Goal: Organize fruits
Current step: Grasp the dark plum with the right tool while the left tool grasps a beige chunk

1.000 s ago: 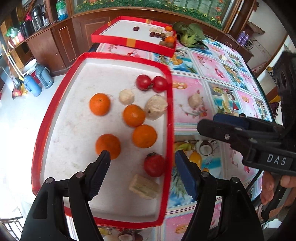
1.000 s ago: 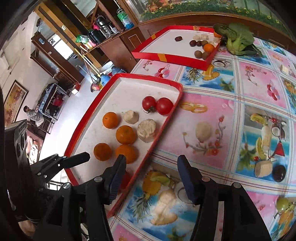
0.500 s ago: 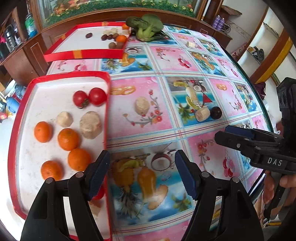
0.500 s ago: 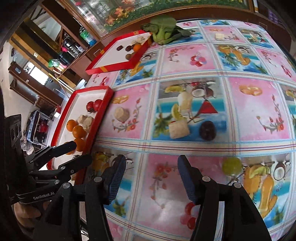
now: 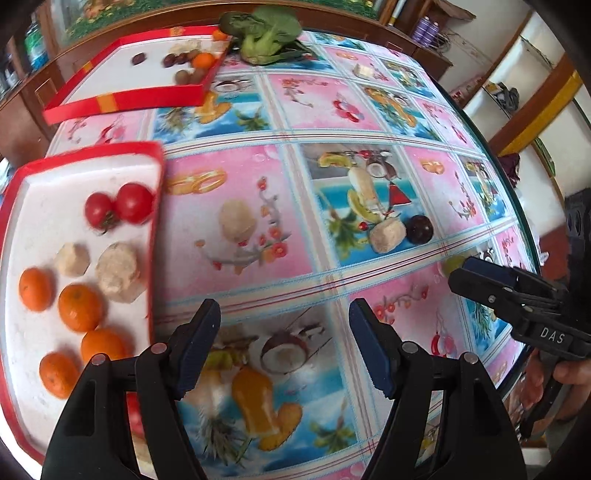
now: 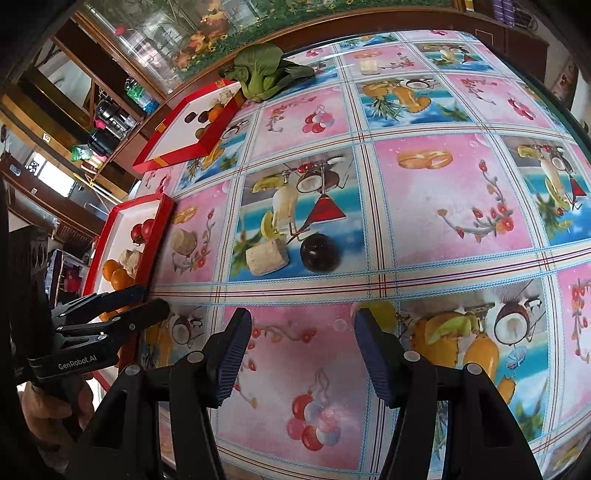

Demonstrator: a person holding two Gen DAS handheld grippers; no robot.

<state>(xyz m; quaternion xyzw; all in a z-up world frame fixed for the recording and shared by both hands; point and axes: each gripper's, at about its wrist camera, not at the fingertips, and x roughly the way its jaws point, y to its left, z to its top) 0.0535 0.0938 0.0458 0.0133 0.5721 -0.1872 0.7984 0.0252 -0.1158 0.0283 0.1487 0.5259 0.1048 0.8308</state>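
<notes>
The left gripper (image 5: 284, 343) hangs over the printed tablecloth (image 5: 369, 122) with its jaws apart and nothing between them, just right of the near red tray (image 5: 157, 236). That tray serves as the landmark. Inside it lie two tomatoes (image 5: 120, 206) at the far end, two pale chunks (image 5: 118, 271) behind them, and four oranges (image 5: 79, 306) toward the near end.

Right of the tray, on the cloth, sits a pale round piece (image 5: 236, 221). Further right from the tray lie a pale block (image 6: 266, 256) and a dark round fruit (image 6: 319, 253), almost touching each other. Beyond those, still further from the tray, a yellow-green fruit (image 6: 380, 312) peeks out behind the right finger of the right gripper (image 6: 301, 343); whether the finger touches it cannot be told. That gripper's jaws also stand apart, empty, above the cloth.

Beyond the near tray's far end rests a second red tray (image 5: 122, 101) holding small dark fruits and an orange one. Right of that second tray lies a leafy green vegetable (image 5: 266, 33).
</notes>
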